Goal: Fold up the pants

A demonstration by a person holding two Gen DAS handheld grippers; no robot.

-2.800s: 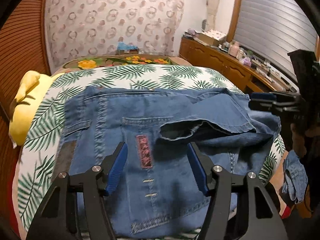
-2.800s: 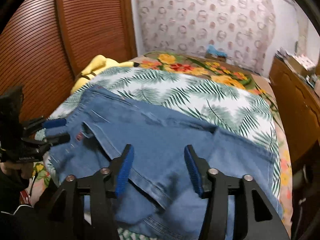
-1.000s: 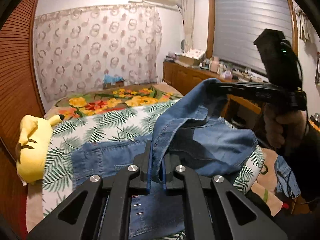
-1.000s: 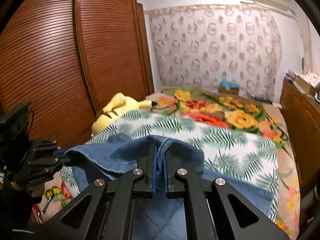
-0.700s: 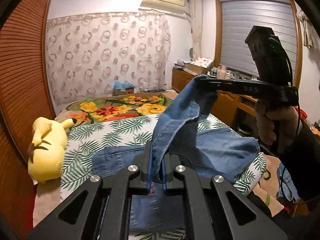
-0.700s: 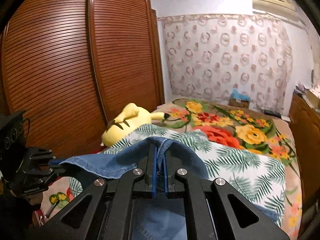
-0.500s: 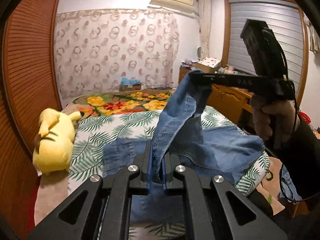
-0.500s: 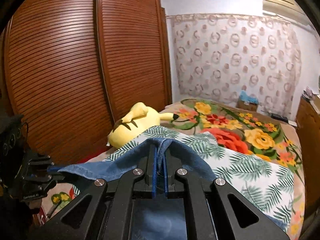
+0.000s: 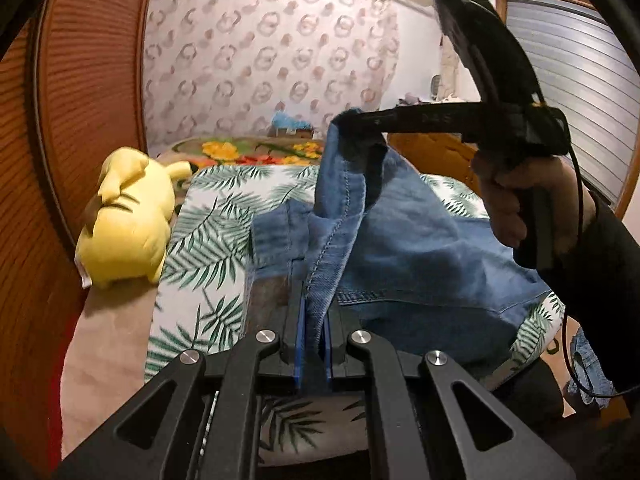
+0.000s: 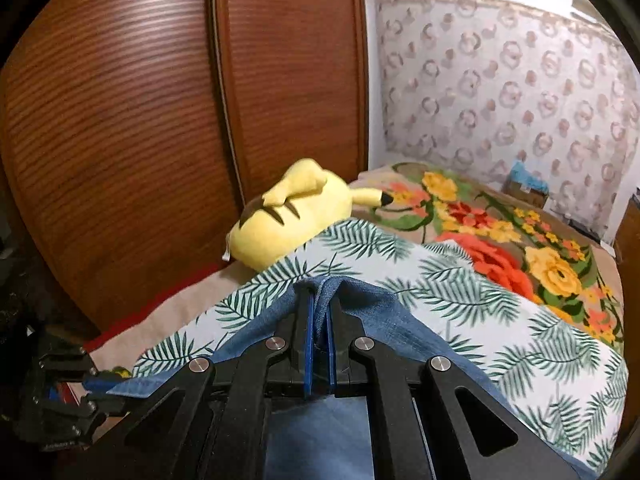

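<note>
Left gripper point(image 9: 313, 320): clenched on pants point(image 9: 420, 240) hem.
Right gripper point(image 10: 319, 320): clenched on pants fold.
Pants: lifted over bed point(image 9: 208, 216).

Both wrist cameras are riding low and close over the palm-leaf-printed bed cover point(image 9: 208, 240), looking forward and slightly down along black fingers. The left view is facing the ring-patterned curtain point(image 9: 272, 68); the right is facing the brown slatted wardrobe point(image 10: 160, 120). Both are catching the yellow plush toy point(image 9: 124, 220).
</note>
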